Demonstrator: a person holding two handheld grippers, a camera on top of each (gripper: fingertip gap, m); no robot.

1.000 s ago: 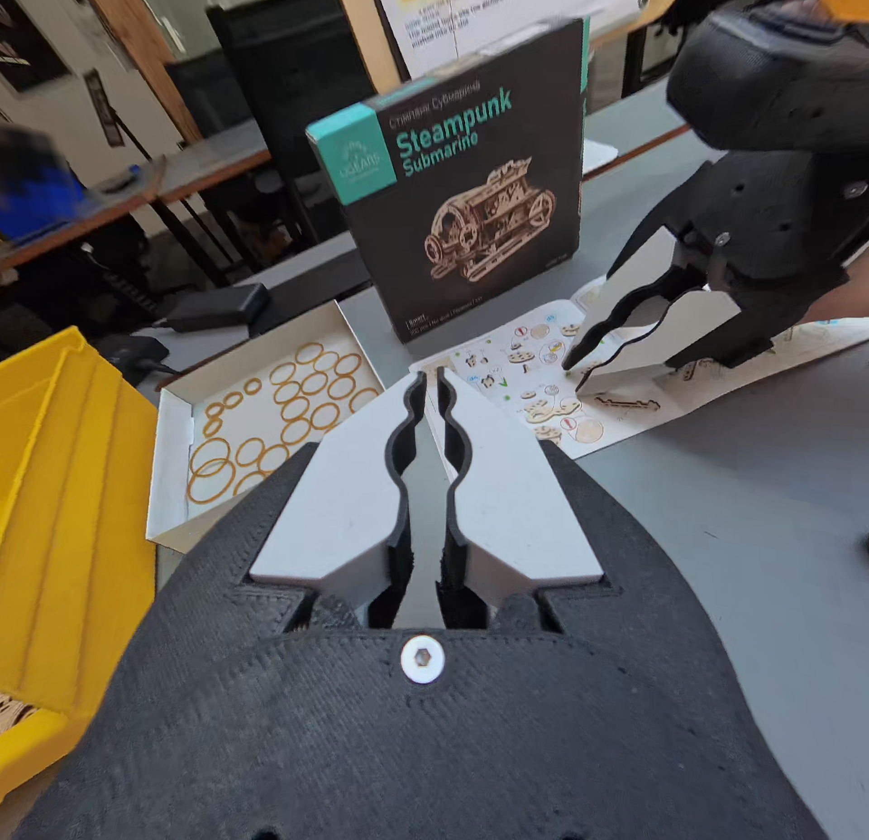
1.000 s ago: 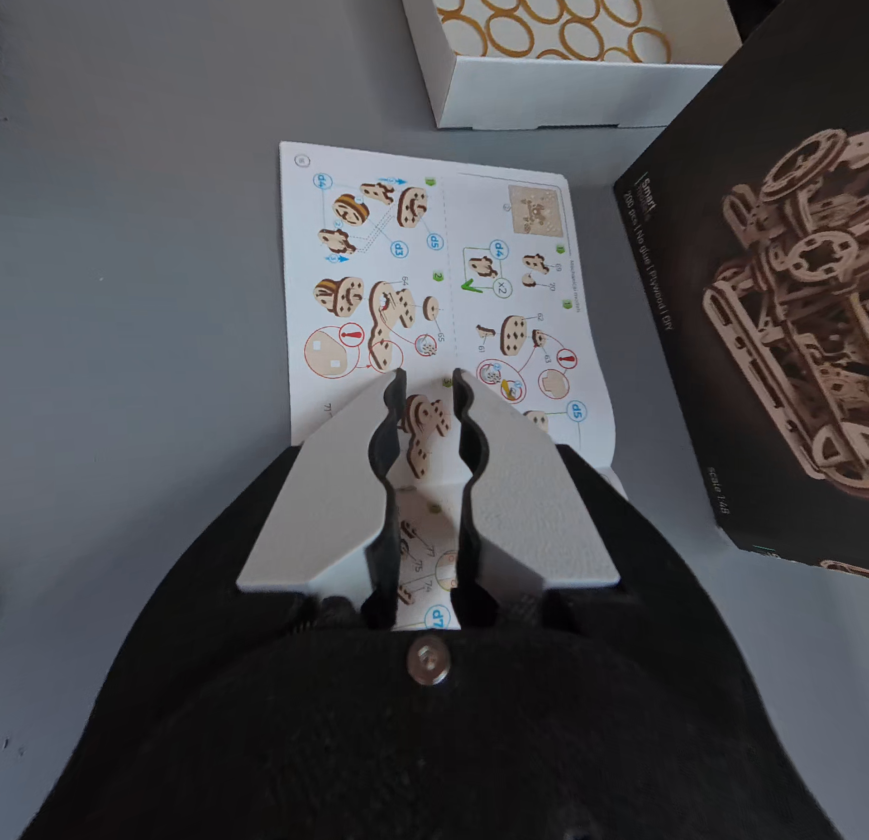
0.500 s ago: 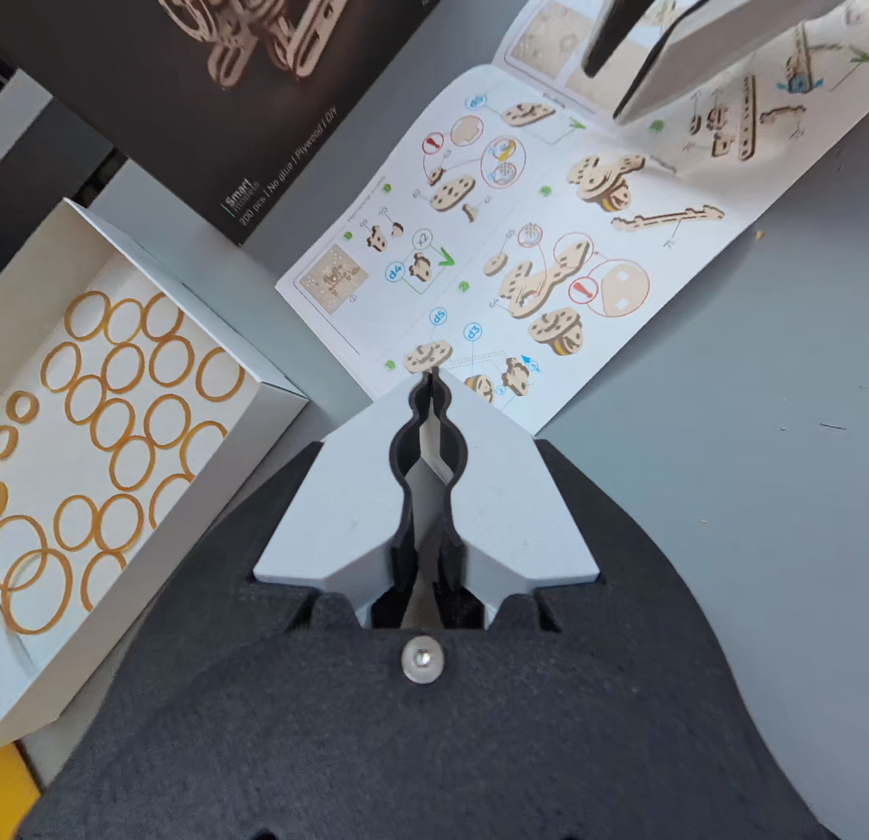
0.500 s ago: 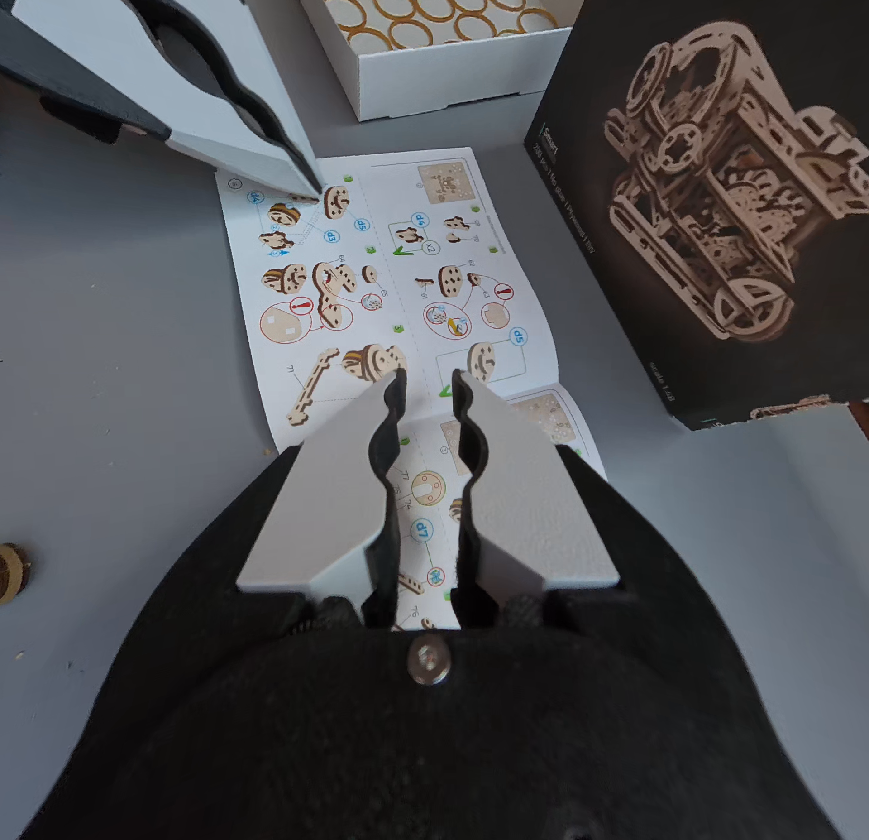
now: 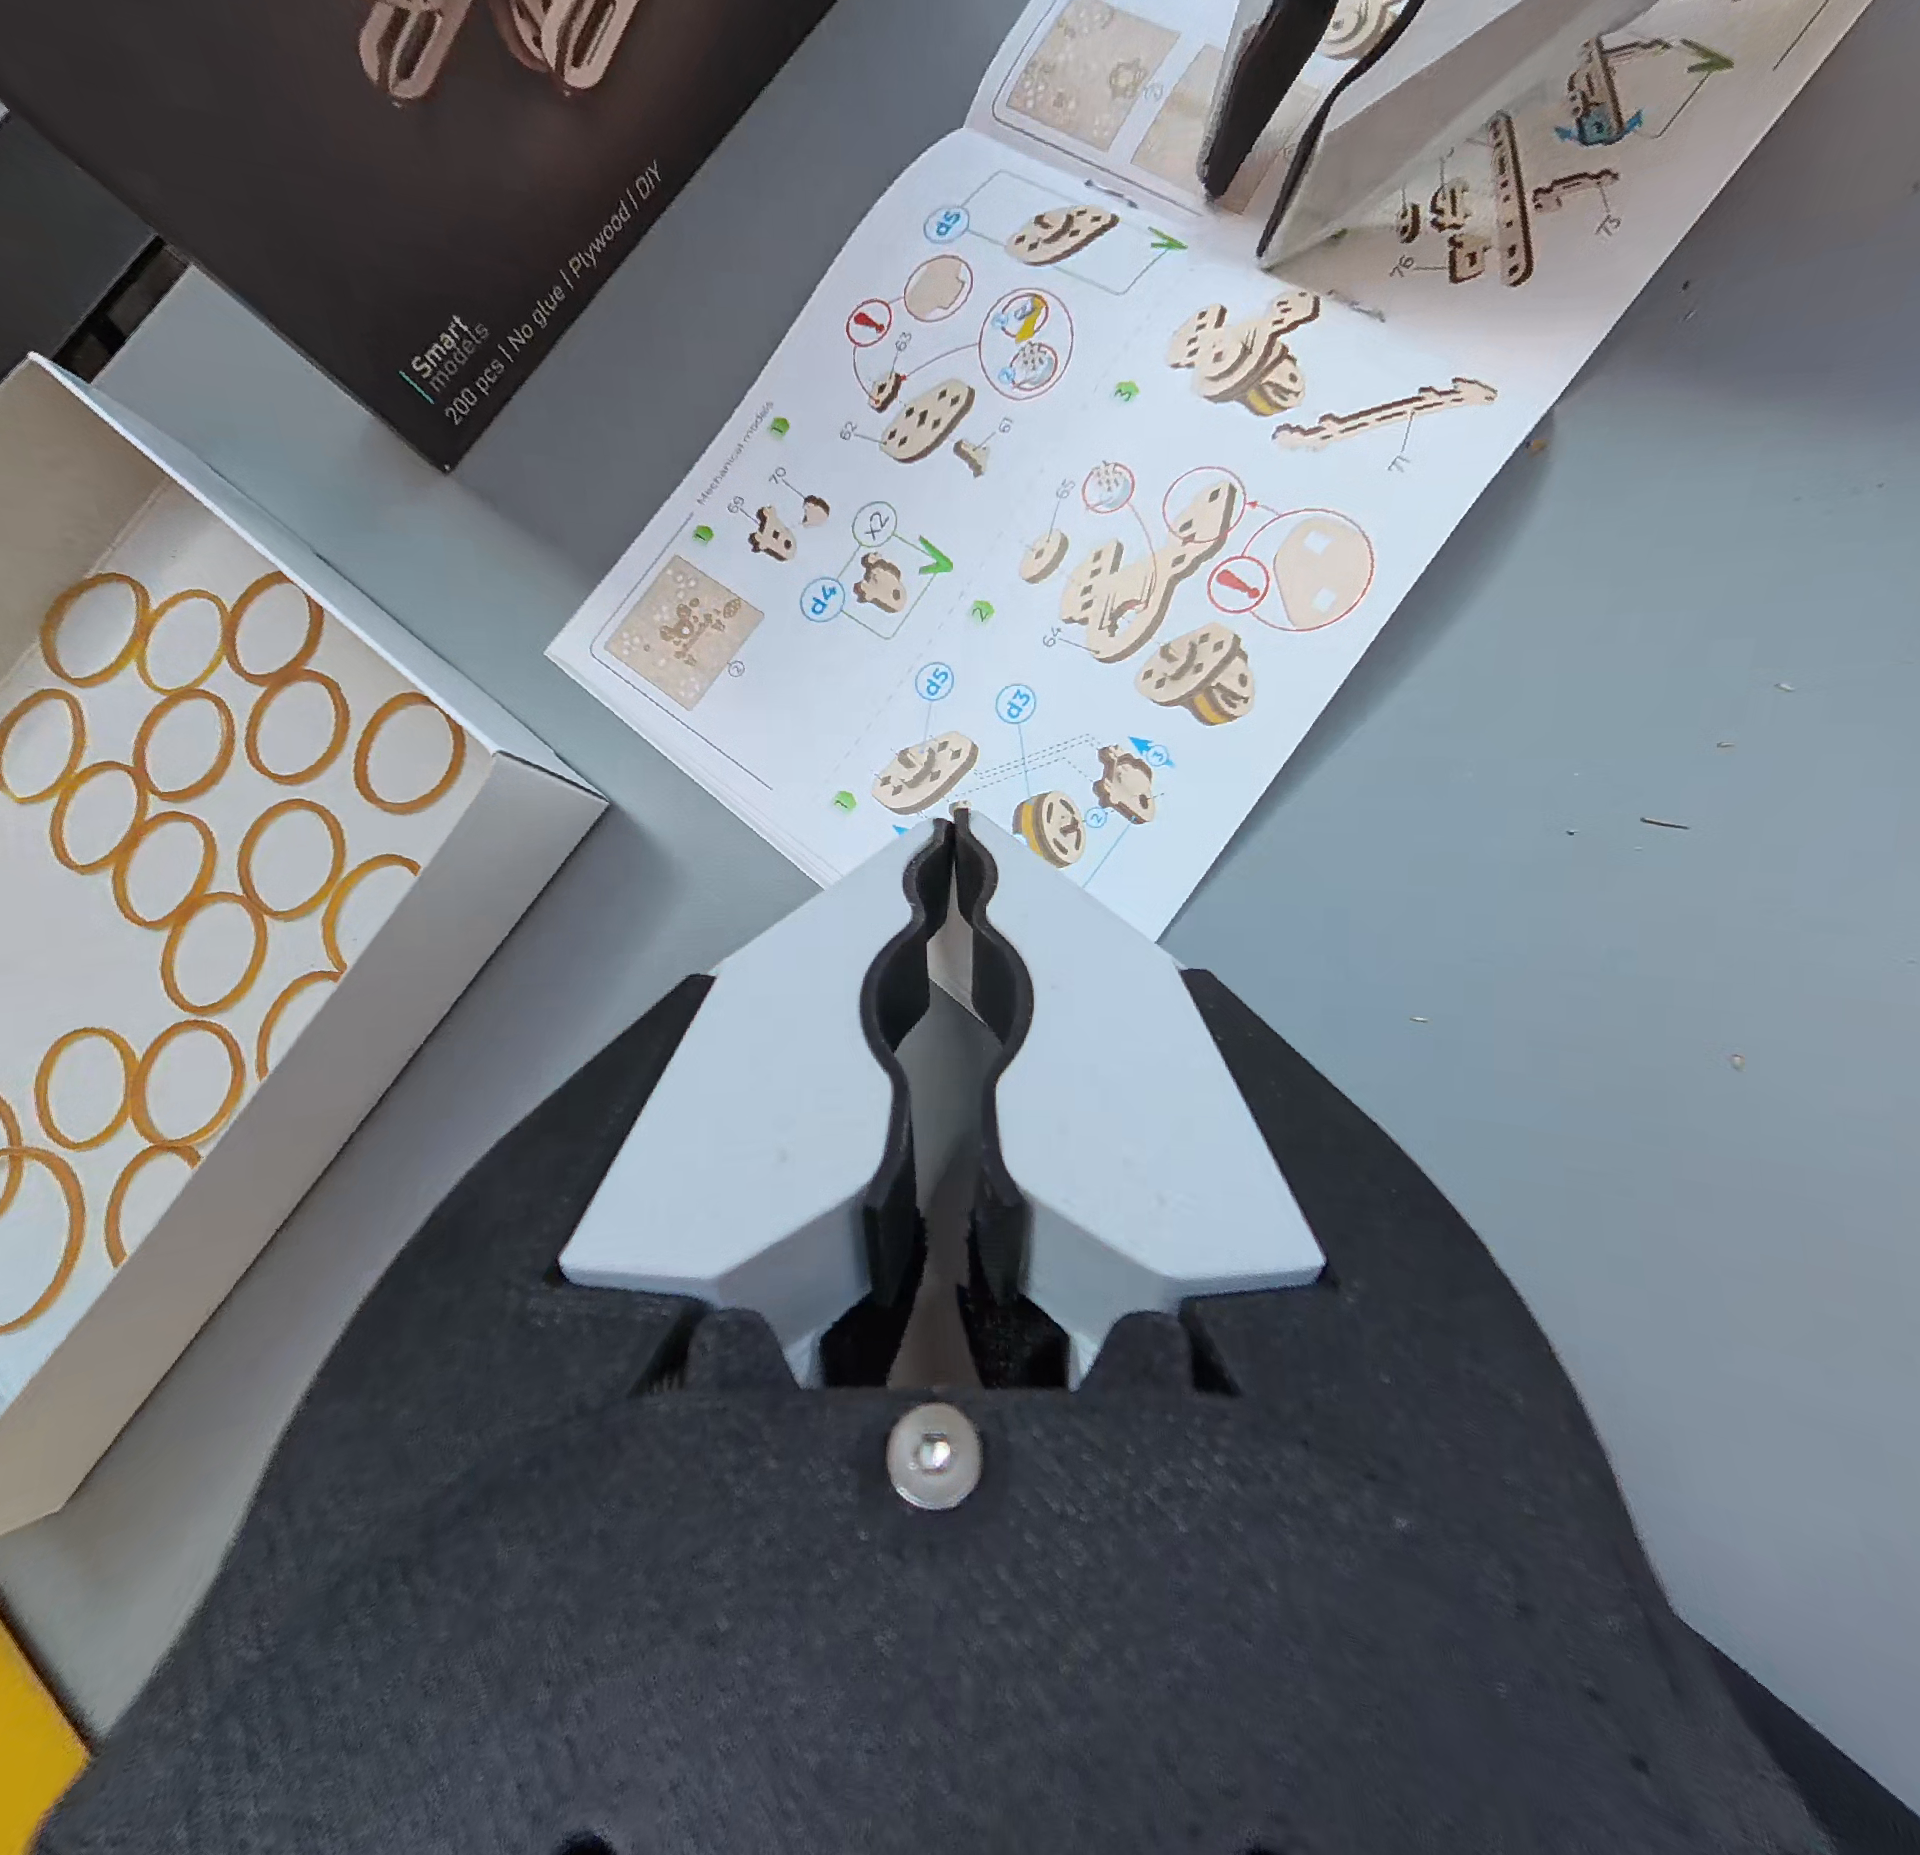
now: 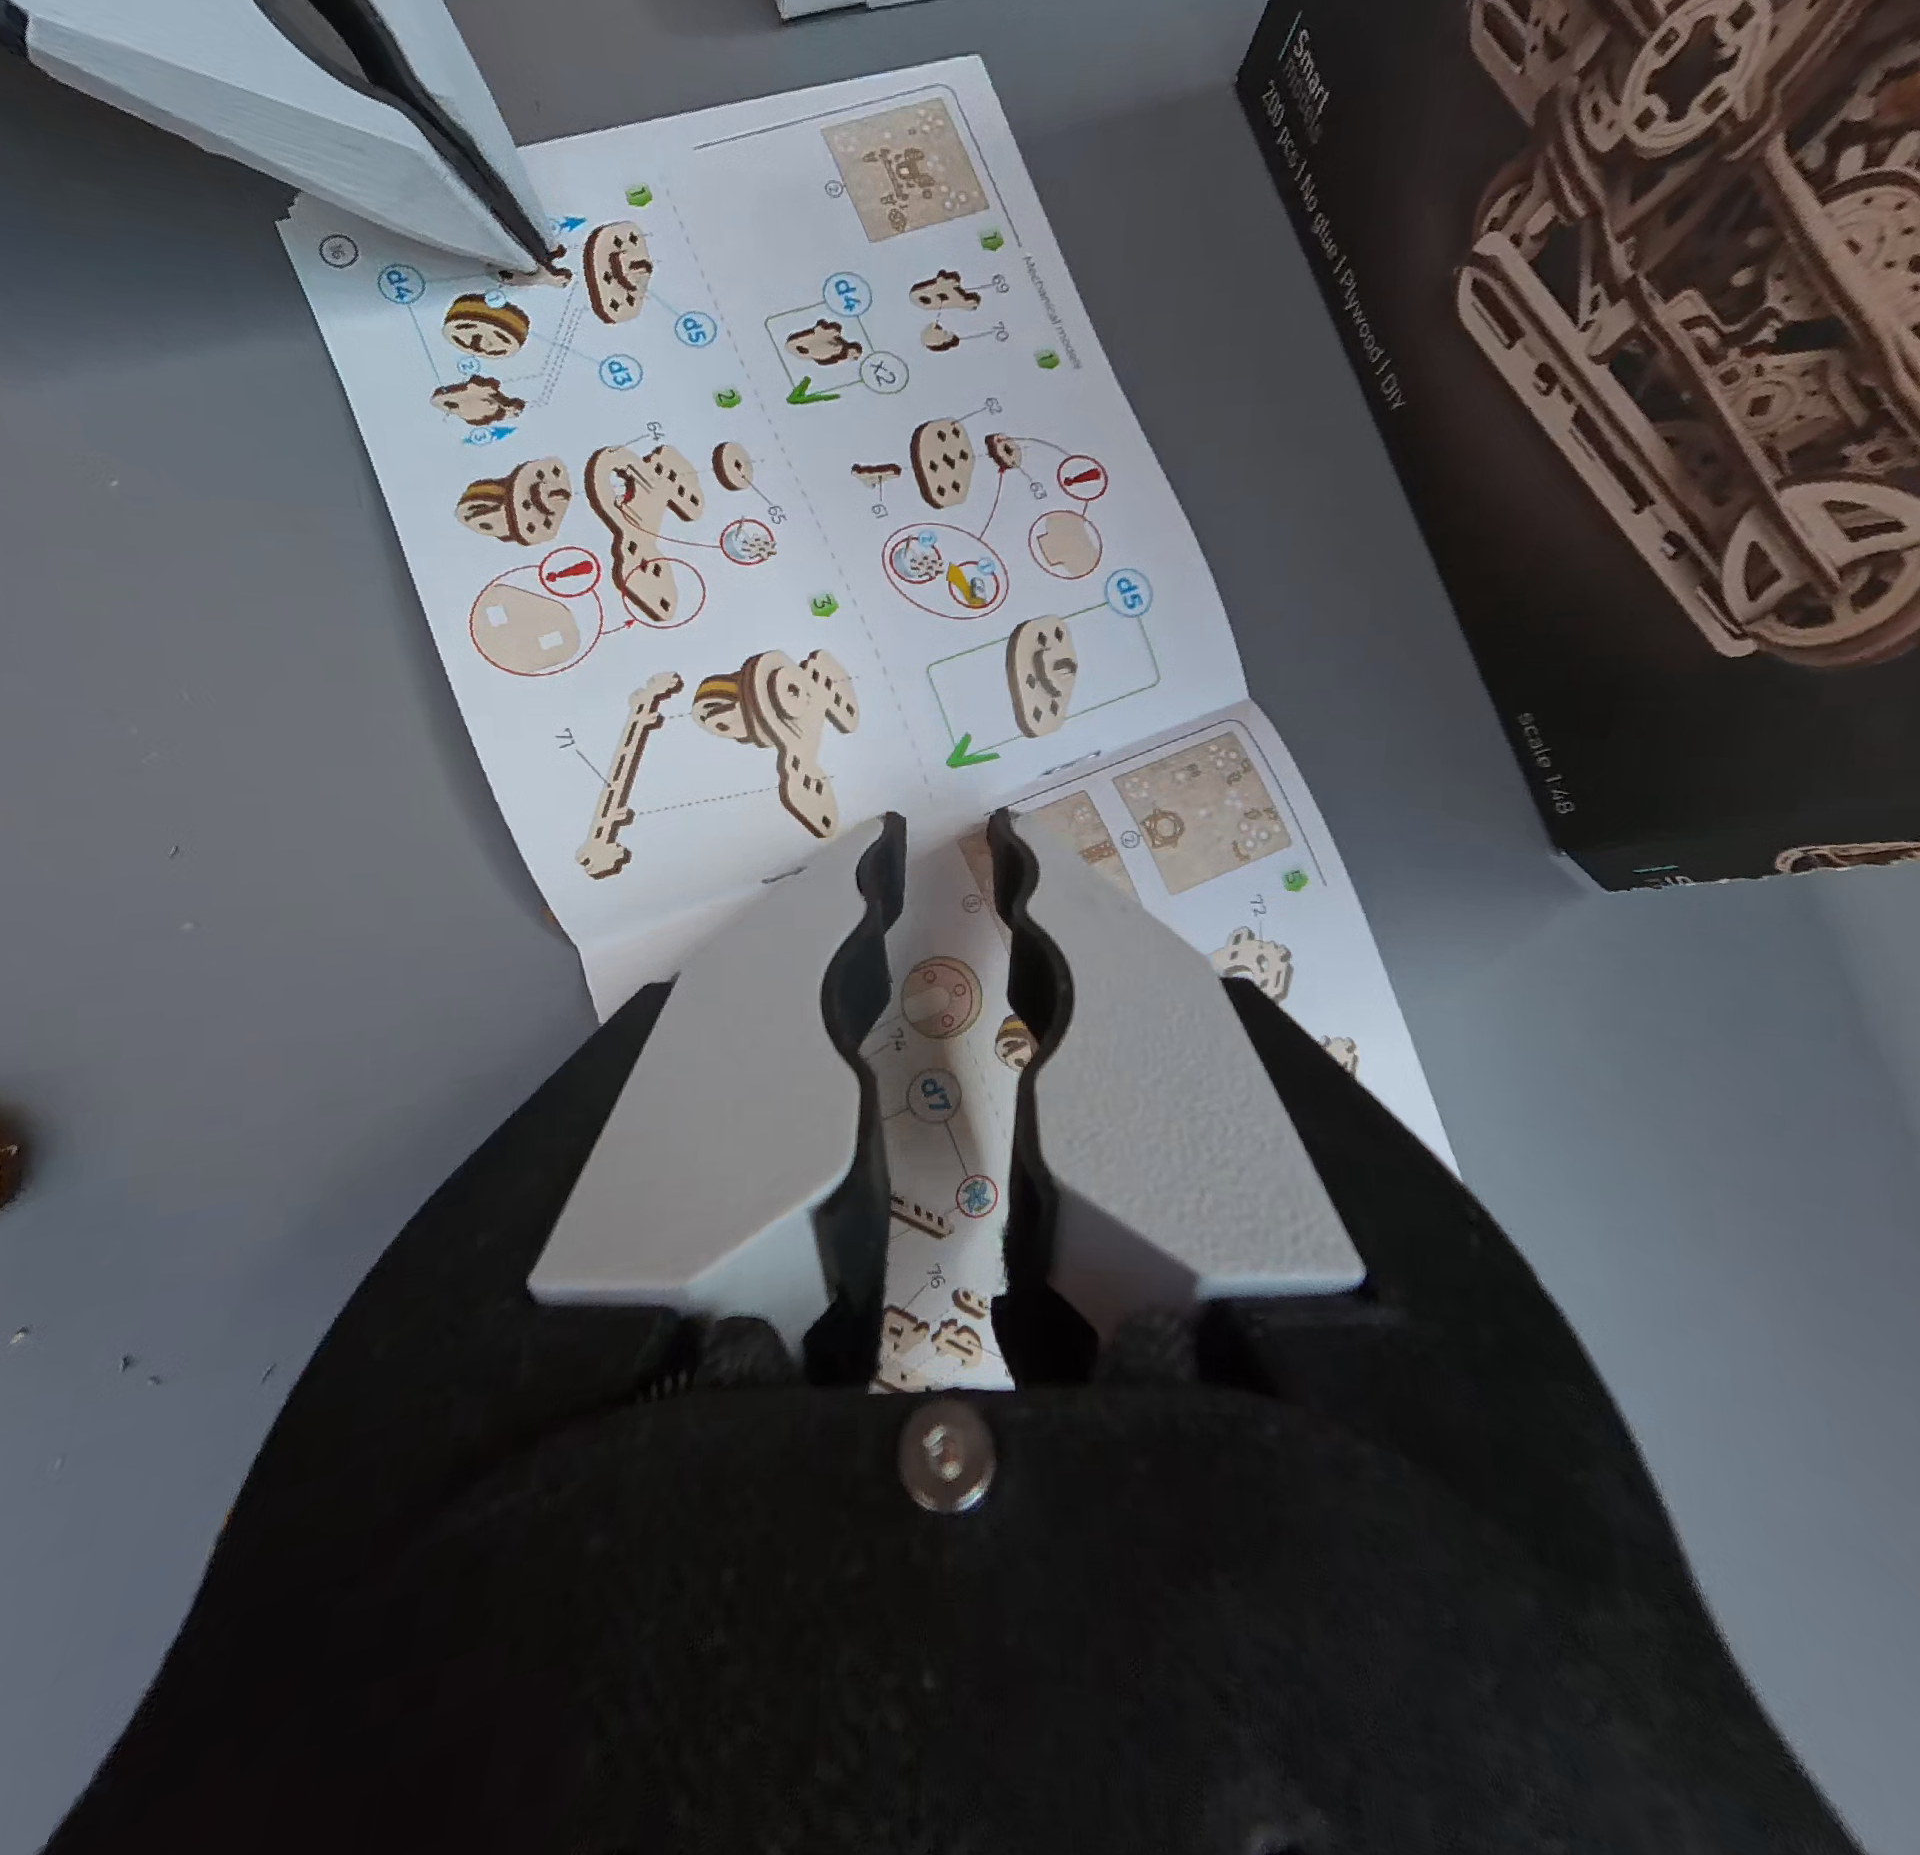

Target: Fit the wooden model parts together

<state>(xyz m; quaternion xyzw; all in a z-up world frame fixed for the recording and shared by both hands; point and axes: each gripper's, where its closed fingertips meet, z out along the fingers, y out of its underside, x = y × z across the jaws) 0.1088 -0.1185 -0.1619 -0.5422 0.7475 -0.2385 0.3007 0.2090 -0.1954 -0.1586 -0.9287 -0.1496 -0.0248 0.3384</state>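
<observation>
With tips pinched together, the left gripper [image 5: 954, 831] seemingly pins the white printed instruction sheet [image 5: 1049, 517] flat, while the narrowly parted, empty right gripper [image 6: 943, 837] hovers over it

grey table [image 5: 1558, 974], white leaflet [image 5: 1039, 434], dark box [image 5: 260, 195]

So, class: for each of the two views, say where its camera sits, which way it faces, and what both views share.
Left wrist view: on the left gripper, facing down at the instruction sheet and the white box of rings; its jaws are shut.
Right wrist view: on the right gripper, facing down at the same sheet; its jaws are open.
Shared: the sheet, the dark model box, the grey table, each other's gripper.
</observation>
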